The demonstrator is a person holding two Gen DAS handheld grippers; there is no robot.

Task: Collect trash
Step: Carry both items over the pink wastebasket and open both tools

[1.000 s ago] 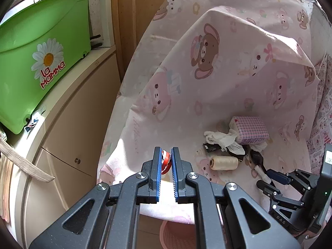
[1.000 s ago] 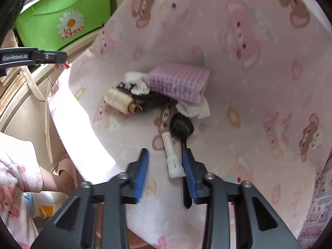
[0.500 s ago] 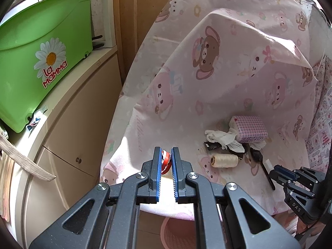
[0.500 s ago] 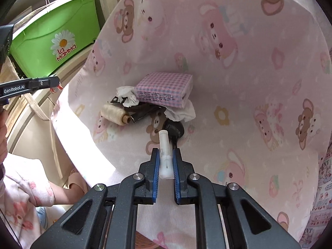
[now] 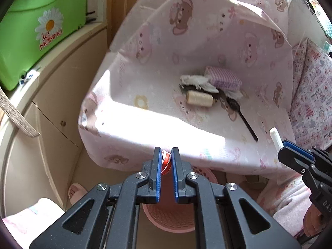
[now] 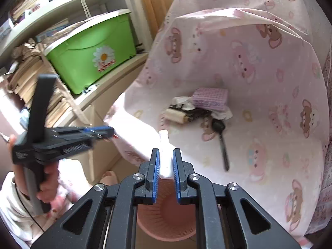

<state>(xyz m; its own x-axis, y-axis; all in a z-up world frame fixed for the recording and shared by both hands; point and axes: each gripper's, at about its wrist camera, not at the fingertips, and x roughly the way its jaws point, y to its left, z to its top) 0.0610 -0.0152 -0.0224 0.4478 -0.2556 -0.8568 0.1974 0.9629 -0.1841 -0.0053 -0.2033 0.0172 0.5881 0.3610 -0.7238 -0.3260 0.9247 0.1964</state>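
The left gripper (image 5: 166, 158) has its fingers clenched on a small red and white scrap (image 5: 165, 161); the blur makes it hard to say just what it is. It hangs past the front edge of a pink sheet (image 5: 186, 47) printed with bears, above a pink basket (image 5: 172, 217) on the floor.

The right gripper (image 6: 166, 159) has just been closing, and its fingers now grasp a white plastic piece (image 6: 165, 145) that sticks up between them. It too sits above the basket (image 6: 166, 215), near the sheet's (image 6: 259, 66) front edge. In the left view this gripper (image 5: 290, 151) comes in from the right with the white piece (image 5: 276, 138) poking out of its tips. In the right view the left gripper (image 6: 108, 131) reaches in from the left, with a hand (image 6: 48, 184) around its handle.

On the sheet, well behind both grippers, lies a small heap: a cream spool (image 5: 199, 98), a purple checked pack (image 5: 223, 78), crumpled white paper (image 5: 194, 79) and something dark under them. A black spoon (image 5: 240, 116) lies just beside the heap, its handle toward the front edge.

To the left, a green bin (image 5: 35, 31) with a daisy sticker stands on a beige cabinet (image 5: 54, 112).
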